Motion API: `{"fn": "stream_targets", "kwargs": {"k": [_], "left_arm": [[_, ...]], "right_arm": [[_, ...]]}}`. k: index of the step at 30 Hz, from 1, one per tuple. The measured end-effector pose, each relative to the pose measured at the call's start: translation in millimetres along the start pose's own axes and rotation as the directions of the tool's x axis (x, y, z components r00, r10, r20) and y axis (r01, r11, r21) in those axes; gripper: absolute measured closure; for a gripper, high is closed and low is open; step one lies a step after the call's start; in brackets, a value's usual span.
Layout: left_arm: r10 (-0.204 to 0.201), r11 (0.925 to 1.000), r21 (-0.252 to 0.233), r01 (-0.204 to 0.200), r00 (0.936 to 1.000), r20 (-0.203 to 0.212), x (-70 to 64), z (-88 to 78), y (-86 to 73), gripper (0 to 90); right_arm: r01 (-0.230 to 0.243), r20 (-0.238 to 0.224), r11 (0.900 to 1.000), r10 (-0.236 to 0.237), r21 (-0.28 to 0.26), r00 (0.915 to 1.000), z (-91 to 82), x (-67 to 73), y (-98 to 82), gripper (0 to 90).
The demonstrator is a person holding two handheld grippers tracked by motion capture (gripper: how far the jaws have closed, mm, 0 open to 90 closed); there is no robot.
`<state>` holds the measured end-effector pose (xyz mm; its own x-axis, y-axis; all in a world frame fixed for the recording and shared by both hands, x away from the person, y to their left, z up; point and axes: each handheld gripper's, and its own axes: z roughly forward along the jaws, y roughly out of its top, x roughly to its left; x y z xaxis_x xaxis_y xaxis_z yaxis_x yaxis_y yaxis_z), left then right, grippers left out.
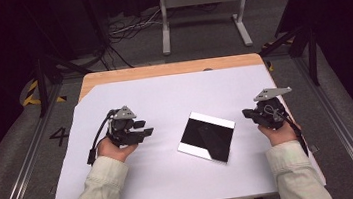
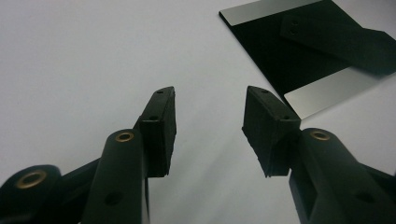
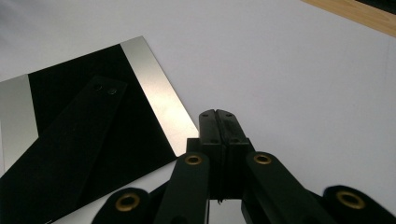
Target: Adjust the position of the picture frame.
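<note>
A square shiny plate point(image 1: 206, 136) lies flat on the white sheet between my two grippers, silver along two edges and black in the middle. Across it runs a dark strip with two small holes; I cannot tell whether that is an object or a reflection. My left gripper point(image 1: 146, 127) rests left of the plate, pointing toward it, open and empty. In the left gripper view its jaws point(image 2: 210, 95) stand wide apart with the plate point(image 2: 308, 51) ahead at the upper right. My right gripper point(image 1: 245, 114) sits right of the plate, shut on nothing. Its pads point(image 3: 218, 114) meet just off the plate's point(image 3: 84, 130) edge.
The white sheet point(image 1: 173, 180) covers most of the wooden table point(image 1: 161, 70), whose bare far edge shows beyond it. Beyond the table a grey metal frame point(image 1: 202, 11) and cables lie on the floor. Both forearms in pale sleeves enter from the near edge.
</note>
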<state>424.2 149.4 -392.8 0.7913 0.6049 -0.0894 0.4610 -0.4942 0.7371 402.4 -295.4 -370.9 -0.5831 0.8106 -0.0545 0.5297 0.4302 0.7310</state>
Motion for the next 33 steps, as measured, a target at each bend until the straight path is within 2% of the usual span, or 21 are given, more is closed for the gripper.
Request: {"fn": "stream_targets", "kwargs": {"k": [5, 8, 9, 11, 12, 13, 17, 21, 29, 33], "left_arm": [[-0.008, 1.0000, 0.004, 0.007, 0.9996, 0.026, -0.4, 2.8, 2.4, 59.5], [-0.003, 0.9999, 0.010, 0.003, 0.9993, 0.037, -2.3, 4.9, 3.6, 68.0], [0.014, 0.9996, 0.024, -0.016, 0.9984, 0.055, -4.2, 7.4, 4.7, 71.7], [0.017, 0.9993, 0.031, -0.019, 0.9980, 0.061, -5.8, 8.9, 5.2, 76.7], [0.030, 0.9987, 0.039, -0.033, 0.9975, 0.063, -7.2, 10.5, 6.3, 76.7], [0.036, 0.9982, 0.046, -0.039, 0.9971, 0.067, -8.6, 11.5, 7.3, 81.7], [0.055, 0.9960, 0.064, -0.062, 0.9938, 0.096, -14.5, 15.8, 10.2, 89.9], [0.061, 0.9940, 0.084, -0.070, 0.9918, 0.112, -18.0, 21.3, 11.7, 90.0], [0.048, 0.9911, 0.114, -0.069, 0.9824, 0.180, -27.3, 37.0, 12.0, 90.0], [0.060, 0.9879, 0.130, -0.084, 0.9821, 0.178, -34.8, 46.0, 11.9, 90.0]], "right_arm": [[-0.001, 0.003, 1.000, 0.001, 0.005, 1.0000, -1.8, 0.1, -0.5, 89.3], [-0.002, 0.002, 1.000, 0.002, 0.011, 1.0000, -2.5, -0.4, -1.6, 89.3], [-0.007, 0.001, 1.000, 0.007, 0.019, 1.0000, -2.8, -1.0, -2.0, 89.3], [-0.009, 0.000, 1.000, 0.009, 0.021, 1.0000, -2.9, -1.1, -2.1, 89.4], [-0.011, -0.004, 1.000, 0.011, 0.024, 0.9999, -3.1, -1.1, -2.1, 89.3], [-0.009, -0.008, 0.999, 0.009, 0.035, 0.9999, -2.5, 0.0, -2.6, 89.3], [-0.002, -0.005, 0.999, 0.002, 0.052, 1.0000, -1.9, 2.2, -3.1, 89.3], [0.001, -0.012, 0.998, 0.000, 0.059, 0.9999, -2.2, 3.0, -3.3, 89.3], [0.004, -0.023, 0.997, -0.002, 0.083, 0.9997, 1.1, 3.8, -4.3, 89.3], [0.002, -0.028, 0.995, 0.001, 0.098, 0.9996, 3.5, 4.6, -4.5, 89.3]]}}
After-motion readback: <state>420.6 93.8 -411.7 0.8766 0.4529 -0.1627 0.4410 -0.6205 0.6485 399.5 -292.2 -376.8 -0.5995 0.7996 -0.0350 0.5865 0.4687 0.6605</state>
